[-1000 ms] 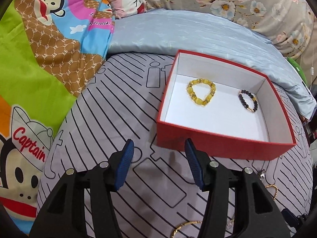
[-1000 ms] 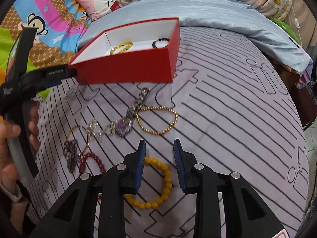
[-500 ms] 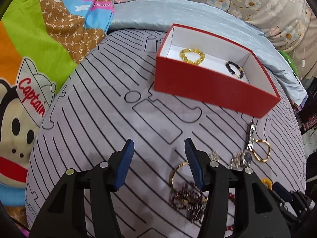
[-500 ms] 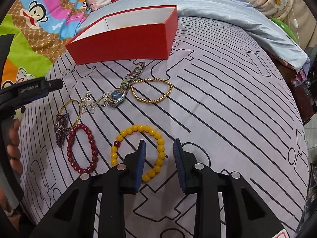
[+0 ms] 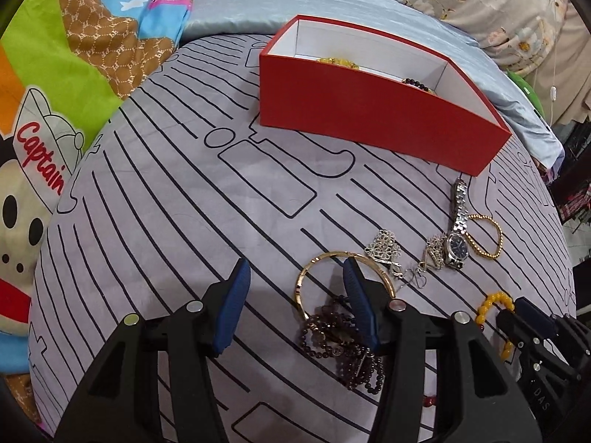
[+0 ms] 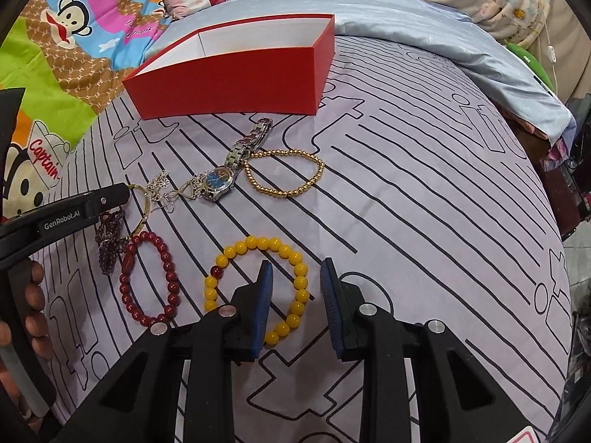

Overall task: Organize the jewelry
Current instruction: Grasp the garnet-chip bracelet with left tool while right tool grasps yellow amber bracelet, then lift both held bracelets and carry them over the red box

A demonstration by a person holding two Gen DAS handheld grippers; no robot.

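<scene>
A red box [image 5: 373,110] with white inside stands on the striped bed cover; it also shows in the right wrist view [image 6: 229,74]. It holds a yellow bracelet [image 5: 338,61] and a dark bead bracelet [image 5: 417,83]. My left gripper [image 5: 295,284] is open, its right finger over a gold bangle [image 5: 306,277] and a dark purple bead string [image 5: 343,343]. My right gripper [image 6: 295,277] is open, straddling the right side of a yellow bead bracelet [image 6: 236,251]. A red bead bracelet [image 6: 166,269], a watch [image 6: 221,181], a gold bead bracelet [image 6: 295,192] and a silver chain [image 6: 166,188] lie loose.
A cartoon monkey blanket [image 5: 55,92] covers the left side. A pale blue quilt [image 6: 443,37] and floral bedding [image 5: 480,0] lie behind the box. The bed edge drops off at the right [image 6: 554,221]. A hand [image 6: 33,295] holds the left gripper.
Both grippers have dropped lower and pulled back from the box. The left one now sits over the bangle and purple beads. The right one has closed in on the yellow bead bracelet.
</scene>
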